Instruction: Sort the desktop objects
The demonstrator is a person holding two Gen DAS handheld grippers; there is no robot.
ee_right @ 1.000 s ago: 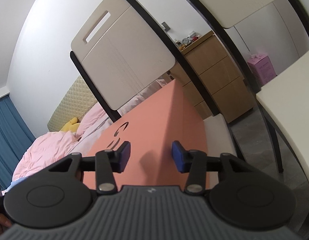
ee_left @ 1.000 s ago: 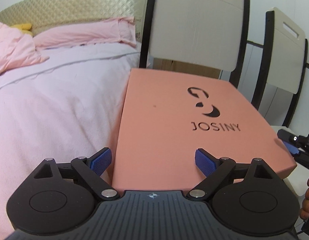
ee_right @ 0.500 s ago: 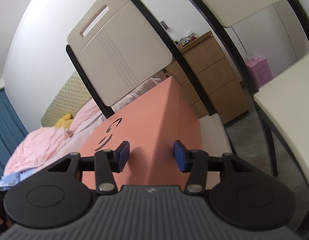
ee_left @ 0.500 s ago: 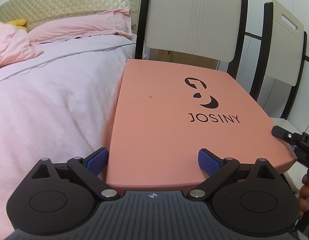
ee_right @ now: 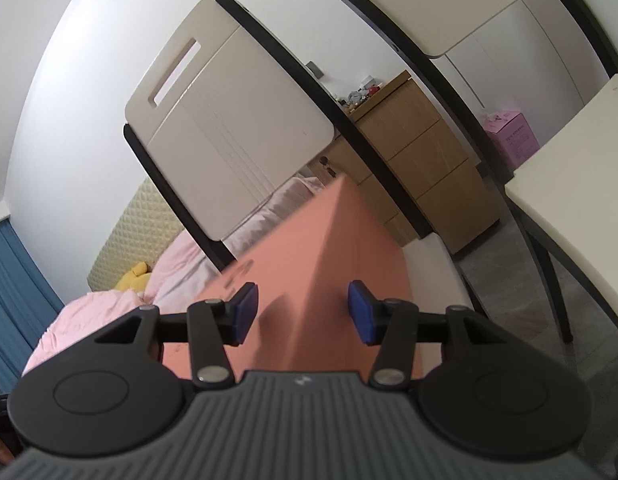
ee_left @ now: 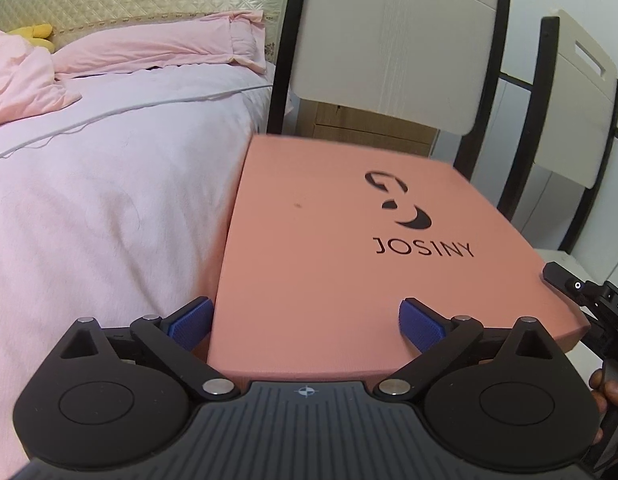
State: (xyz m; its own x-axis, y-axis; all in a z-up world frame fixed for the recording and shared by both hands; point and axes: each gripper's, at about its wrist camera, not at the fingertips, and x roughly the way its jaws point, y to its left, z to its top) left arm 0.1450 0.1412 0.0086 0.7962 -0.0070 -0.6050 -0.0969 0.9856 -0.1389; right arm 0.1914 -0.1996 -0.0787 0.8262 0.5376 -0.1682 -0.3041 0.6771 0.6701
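Observation:
A salmon-pink box (ee_left: 349,248) printed "JOSINY" lies flat in front of a chair back, beside the bed. My left gripper (ee_left: 305,320) is wide open at its near left corner: one blue pad beside the left edge, the other over the lid. My right gripper (ee_right: 301,312) straddles the box's near right corner (ee_right: 329,264), jaws partly closed with a pad on each side; I cannot tell whether the pads touch. The right gripper also shows in the left wrist view (ee_left: 589,304) at the box's right edge.
A bed with pink bedding (ee_left: 101,184) lies left of the box. Two beige chair backs (ee_left: 393,40) stand behind it. In the right wrist view a wooden drawer unit (ee_right: 413,160), a pink carton (ee_right: 513,136) and a pale table (ee_right: 577,184) are at the right.
The box has come down toward the chair seat and now looks level. The left gripper's jaws have opened wider around its corner. The right gripper stays at the right corner.

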